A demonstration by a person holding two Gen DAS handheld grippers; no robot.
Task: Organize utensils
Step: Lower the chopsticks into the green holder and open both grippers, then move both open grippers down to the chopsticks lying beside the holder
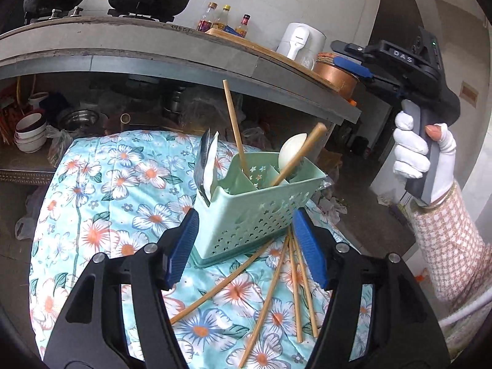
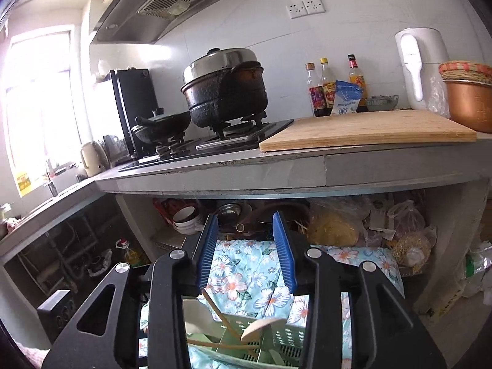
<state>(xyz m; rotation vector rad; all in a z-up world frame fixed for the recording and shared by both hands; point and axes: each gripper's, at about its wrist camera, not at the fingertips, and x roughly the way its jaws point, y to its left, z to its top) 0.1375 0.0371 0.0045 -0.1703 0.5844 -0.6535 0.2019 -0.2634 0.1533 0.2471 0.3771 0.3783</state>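
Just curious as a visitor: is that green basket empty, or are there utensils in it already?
Not empty. The green basket holds an upright chopstick, a spoon and other utensils.

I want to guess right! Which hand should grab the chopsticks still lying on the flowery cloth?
Probably the left gripper: open, low, with the loose chopsticks just ahead. The right gripper is open too, above the green basket.

A home kitchen is shown; a gas hob (image 2: pixel 215 141) with a blackened pot (image 2: pixel 224 92) is set under an extractor hood (image 2: pixel 172 3). Sauce bottles (image 2: pixel 329 86), a cutting board (image 2: pixel 366 132) and stacked bowls (image 2: pixel 184 220) are seen nearby.
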